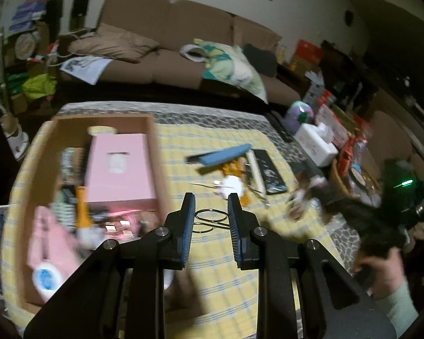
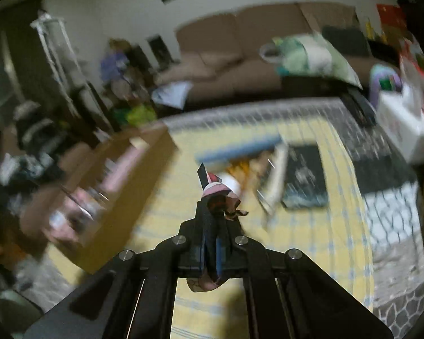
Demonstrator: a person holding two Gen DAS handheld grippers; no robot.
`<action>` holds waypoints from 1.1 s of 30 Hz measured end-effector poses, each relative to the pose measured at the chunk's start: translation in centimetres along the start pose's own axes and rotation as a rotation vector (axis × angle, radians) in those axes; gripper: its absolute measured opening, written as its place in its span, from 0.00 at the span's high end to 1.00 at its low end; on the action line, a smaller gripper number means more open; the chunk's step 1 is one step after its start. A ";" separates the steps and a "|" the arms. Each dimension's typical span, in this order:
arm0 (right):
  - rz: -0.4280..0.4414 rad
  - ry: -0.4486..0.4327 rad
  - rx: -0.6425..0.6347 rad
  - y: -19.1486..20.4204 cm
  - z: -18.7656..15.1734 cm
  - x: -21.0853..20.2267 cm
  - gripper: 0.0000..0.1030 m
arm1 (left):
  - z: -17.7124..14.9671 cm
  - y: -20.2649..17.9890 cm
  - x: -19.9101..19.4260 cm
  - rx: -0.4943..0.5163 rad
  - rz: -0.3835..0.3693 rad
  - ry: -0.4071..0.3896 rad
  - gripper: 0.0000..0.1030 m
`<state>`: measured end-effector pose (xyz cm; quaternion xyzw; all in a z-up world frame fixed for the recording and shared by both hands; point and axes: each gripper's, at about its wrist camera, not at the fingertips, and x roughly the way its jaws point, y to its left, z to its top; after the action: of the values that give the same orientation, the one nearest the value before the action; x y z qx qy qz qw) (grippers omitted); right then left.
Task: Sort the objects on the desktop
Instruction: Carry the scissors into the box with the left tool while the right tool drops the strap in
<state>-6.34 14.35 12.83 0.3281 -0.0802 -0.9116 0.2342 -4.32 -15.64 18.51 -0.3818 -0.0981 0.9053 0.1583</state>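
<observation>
Item: small pink-and-black crinkly wrapper (image 2: 218, 190), light, soft (crushes easily); right claw (image 2: 212, 197) clenched on it mid-body. Left claw (image 1: 211, 197) parted, empty, above yellow-checked bench cloth (image 1: 217, 276).

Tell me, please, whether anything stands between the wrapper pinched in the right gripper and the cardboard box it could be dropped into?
Nothing visible does. The right gripper is shut on the pink wrapper, and only bare yellow cloth separates it from the open-topped cardboard box to its left.

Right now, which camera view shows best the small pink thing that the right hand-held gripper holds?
The right wrist view shows it best: the pink wrapped item sits sharp and close, clamped in the right hand-held gripper, its tail hanging below the fingers. The left wrist view shows only a blurred smear of it near the right edge.
</observation>
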 end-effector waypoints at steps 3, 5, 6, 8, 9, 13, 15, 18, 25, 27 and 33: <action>0.073 -0.064 -0.043 4.2 2.6 -1.7 0.96 | 0.7 3.1 -2.2 -0.018 0.042 -0.016 0.79; 0.121 -0.071 -0.074 7.2 3.8 -1.9 0.96 | 1.0 4.9 -3.4 -0.025 0.071 -0.026 0.79; 0.150 -0.068 -0.093 9.1 4.4 -1.7 0.96 | 0.9 6.1 -4.0 -0.037 0.087 -0.031 0.79; 0.200 -0.063 -0.123 12.2 5.2 -1.1 0.96 | 0.7 8.4 -4.8 -0.070 0.108 -0.030 0.79; 0.222 -0.057 -0.140 14.1 5.3 -0.6 0.96 | 0.3 9.8 -5.1 -0.093 0.123 -0.030 0.79; 0.281 -0.004 -0.154 19.1 4.6 3.3 0.95 | -1.5 13.1 -4.8 -0.159 0.152 -0.012 0.79; 0.308 0.035 -0.138 20.9 3.4 5.7 0.95 | -2.6 14.3 -4.0 -0.194 0.154 0.004 0.79; 0.338 0.105 -0.106 22.3 1.3 9.1 0.95 | -4.1 15.8 -2.7 -0.253 0.135 0.030 0.79; 0.322 0.265 -0.075 22.0 -3.2 14.6 0.93 | -4.4 17.6 -0.1 -0.284 0.147 0.081 0.79; 0.283 0.281 -0.101 22.0 -3.8 15.5 0.93 | -4.7 17.9 0.5 -0.302 0.139 0.105 0.79; 0.250 0.261 -0.100 20.8 -3.1 16.1 0.93 | -5.1 16.7 0.0 -0.312 0.148 0.092 0.79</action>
<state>-7.45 -11.64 7.59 0.4189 -0.0441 -0.8281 0.3698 -4.17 -30.93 9.98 -0.4489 -0.2016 0.8699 0.0341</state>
